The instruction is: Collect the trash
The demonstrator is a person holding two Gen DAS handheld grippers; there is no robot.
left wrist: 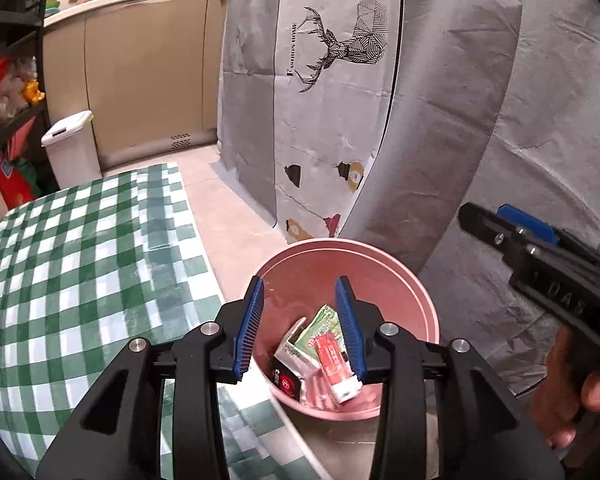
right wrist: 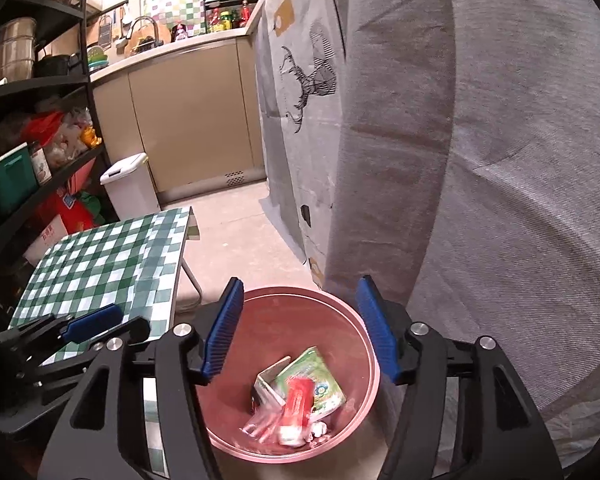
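Note:
A pink bin (left wrist: 416, 292) (right wrist: 364, 332) stands on the floor beside the table. Inside lie a red wrapper (left wrist: 332, 354) (right wrist: 298, 404), a green packet (left wrist: 320, 330) (right wrist: 320, 376) and a white and black carton (left wrist: 290, 360) (right wrist: 266, 384). My left gripper (left wrist: 300, 320) is open and empty above the bin; it also shows in the right wrist view (right wrist: 94, 322). My right gripper (right wrist: 300, 324) is open and empty above the bin; in the left wrist view it shows at the right (left wrist: 512, 236), held by a hand.
A table with a green checked cloth (left wrist: 72, 272) (right wrist: 100, 256) is left of the bin. A grey covered appliance with a deer print (left wrist: 340, 80) (right wrist: 380, 120) stands right behind it. A white lidded bin (left wrist: 70, 148) (right wrist: 130, 188) and black shelves (right wrist: 28, 120) are further left.

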